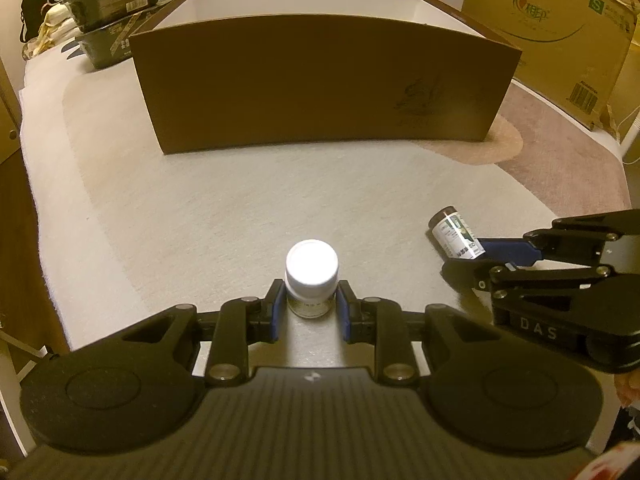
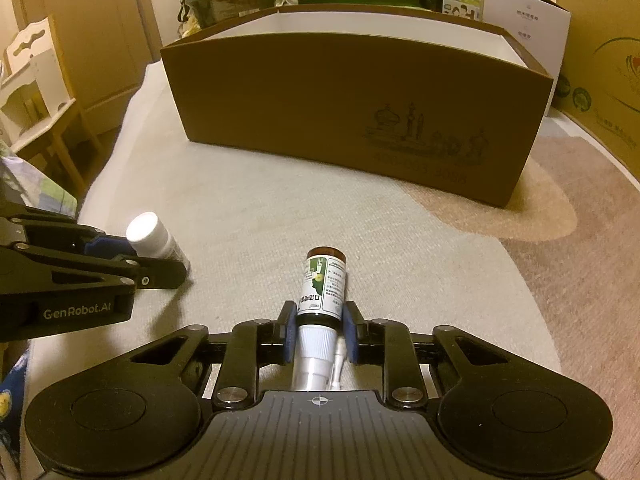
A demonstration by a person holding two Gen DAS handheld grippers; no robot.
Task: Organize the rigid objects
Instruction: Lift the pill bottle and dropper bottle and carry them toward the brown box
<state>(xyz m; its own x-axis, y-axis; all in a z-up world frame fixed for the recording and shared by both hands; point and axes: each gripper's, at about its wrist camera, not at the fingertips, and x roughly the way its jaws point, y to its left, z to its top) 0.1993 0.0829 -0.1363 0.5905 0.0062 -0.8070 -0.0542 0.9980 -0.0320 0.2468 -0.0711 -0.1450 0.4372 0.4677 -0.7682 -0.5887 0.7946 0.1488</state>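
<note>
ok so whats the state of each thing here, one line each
left gripper: shut on the white-capped bottle
white-capped bottle: upright, cap on, held between the pads
right gripper: shut on the spray bottle
spray bottle: lying along the fingers, brown base pointing away, white nozzle end toward the camera
cardboard box: open at the top, standing on the mat, inside not visible
mat: flat under everything
</note>
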